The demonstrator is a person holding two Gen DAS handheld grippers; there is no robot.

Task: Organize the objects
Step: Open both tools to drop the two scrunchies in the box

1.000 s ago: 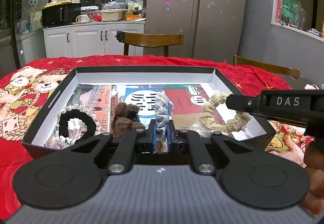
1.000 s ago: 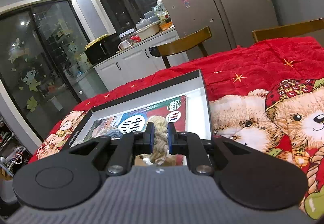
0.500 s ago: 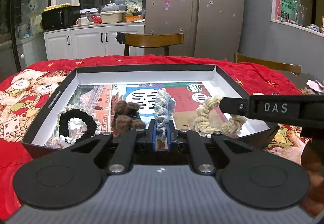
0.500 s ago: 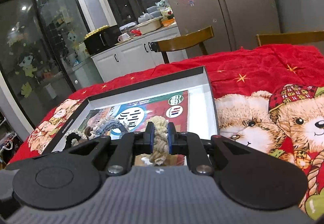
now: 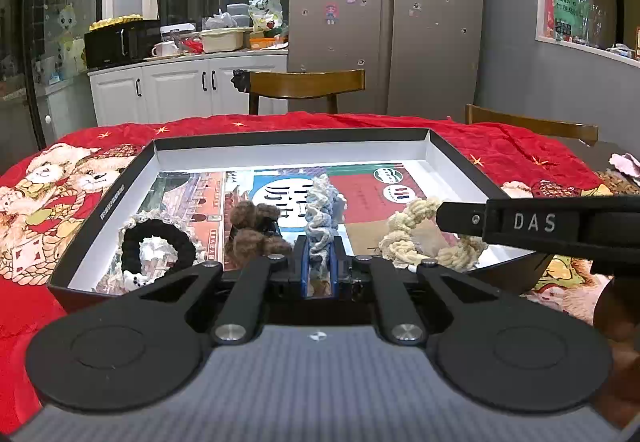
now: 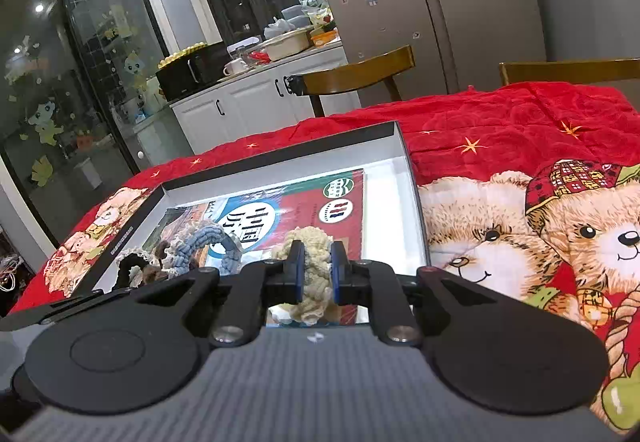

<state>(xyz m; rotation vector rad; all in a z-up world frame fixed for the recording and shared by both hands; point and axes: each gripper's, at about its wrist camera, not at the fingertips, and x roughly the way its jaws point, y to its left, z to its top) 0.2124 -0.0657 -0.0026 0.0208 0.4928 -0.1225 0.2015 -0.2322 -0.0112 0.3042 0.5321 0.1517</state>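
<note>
**Two scrunchies pinched over a shallow black box**

A red bear-print tablecloth (image 5: 48,194) covers the table, and on it sits a shallow black box (image 5: 120,186) with white inner walls and a printed sheet lining its floor. At the box's left end lies a black scrunchie (image 5: 158,246) with a pale lace edge. Just beside it to the right is a brown fuzzy scrunchie (image 5: 252,230), near the front wall.

Next comes the blue-grey scrunchie (image 5: 322,218), standing upright on edge in the middle of the box. The left gripper (image 5: 318,270) is closed on its near end, the blue pads pressing both sides. The gripper is held level, pointing straight across the box.

Further right, the cream braided scrunchie (image 5: 416,230) rests near the box's right end. The right gripper (image 6: 316,274) is clamped on it, fingers squeezing the braid between them; in the left wrist view it reaches in from the right edge, its side marked DAS. It is tilted slightly down toward the box floor.

Beyond the table stand two wooden chairs (image 5: 308,84), white cabinets (image 5: 172,90) and a steel fridge (image 5: 384,22).
</note>
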